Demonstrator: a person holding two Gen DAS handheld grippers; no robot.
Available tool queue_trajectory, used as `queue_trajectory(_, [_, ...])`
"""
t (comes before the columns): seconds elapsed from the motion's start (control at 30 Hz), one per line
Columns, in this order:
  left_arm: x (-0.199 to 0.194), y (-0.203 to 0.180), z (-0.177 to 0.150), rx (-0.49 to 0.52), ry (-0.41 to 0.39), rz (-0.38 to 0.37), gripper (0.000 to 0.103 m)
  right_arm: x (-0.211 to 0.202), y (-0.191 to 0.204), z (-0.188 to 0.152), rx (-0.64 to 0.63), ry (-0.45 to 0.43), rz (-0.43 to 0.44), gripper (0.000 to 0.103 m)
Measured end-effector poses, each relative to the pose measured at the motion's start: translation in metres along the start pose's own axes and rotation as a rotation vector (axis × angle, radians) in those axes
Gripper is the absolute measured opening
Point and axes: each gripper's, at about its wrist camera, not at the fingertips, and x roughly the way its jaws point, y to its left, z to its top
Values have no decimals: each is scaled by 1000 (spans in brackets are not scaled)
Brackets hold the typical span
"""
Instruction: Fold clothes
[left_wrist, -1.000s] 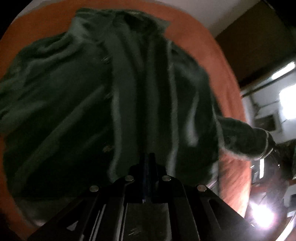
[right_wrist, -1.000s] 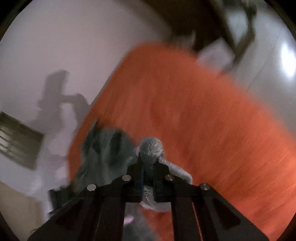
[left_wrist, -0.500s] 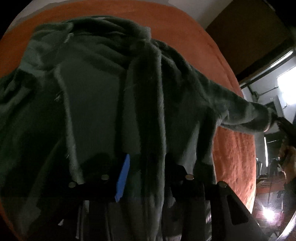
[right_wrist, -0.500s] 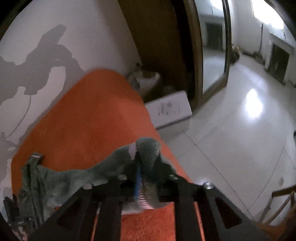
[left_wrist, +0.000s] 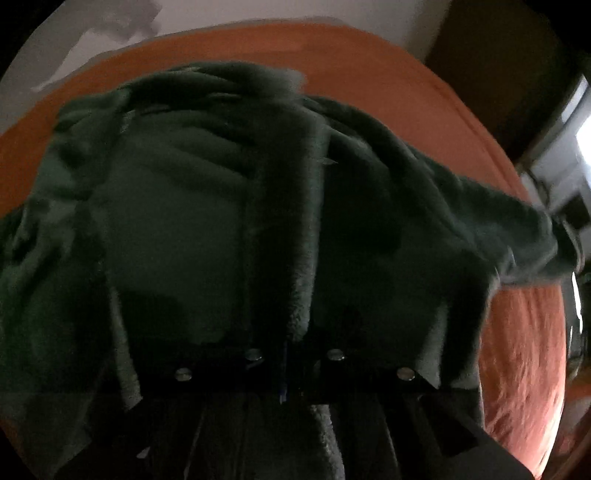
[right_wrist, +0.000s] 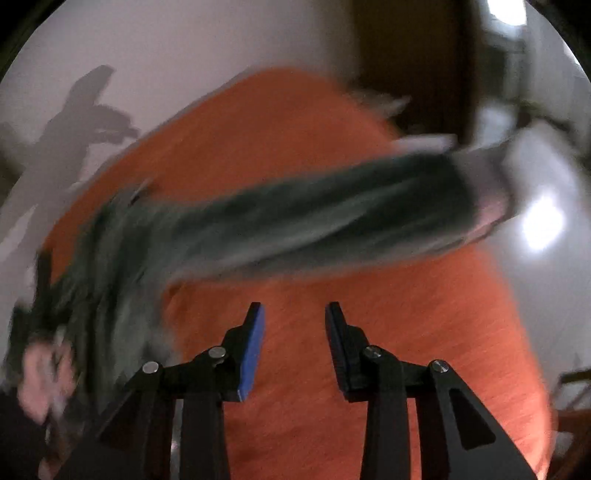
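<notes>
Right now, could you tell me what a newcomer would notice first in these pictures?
A dark green fleece jacket fills the left wrist view, draped over the left claw, which looks shut on its edge. It lies on a bright orange bedspread. In the right wrist view the right claw gapes open and empty, with one blurred sleeve stretching across above it.

The dark green fleece jacket (left_wrist: 207, 206) looks plush and matt; the orange bed cover (right_wrist: 424, 332) is coarse, ribbed cloth.

An orange bedspread (right_wrist: 388, 332) covers the bed below a pale wall (right_wrist: 184, 55) crossed by grey shadows, with a dark wooden door (right_wrist: 410, 55) beyond its far corner and glossy floor (right_wrist: 546, 258) alongside.
</notes>
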Motion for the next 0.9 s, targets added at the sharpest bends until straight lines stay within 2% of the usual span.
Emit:
queue_trajectory(0.13, [-11,29,-4,-64,-18,7,5,44,42,-31,-81,152,109,33])
queue_trajectory(0.33, [-30,78,-13,-164,-39,23,5,80,40,-24,-40,228,167,33])
queue_trajectory(0.5, [-27,116,-18,-241,-9,22,5,104,38,-18,-8,282,212,33])
queue_trajectory(0.73, [-17,105,-17,-196,14,-3,13,103,42,-17,-15,291,223,36])
queue_trajectory(0.83, [-17,99,-8,-164,21,23,20,100,42,-16,-12,296,240,42])
queue_trajectory(0.9, [-17,94,2,-135,13,53,23,97,44,-20,-17,299,239,42])
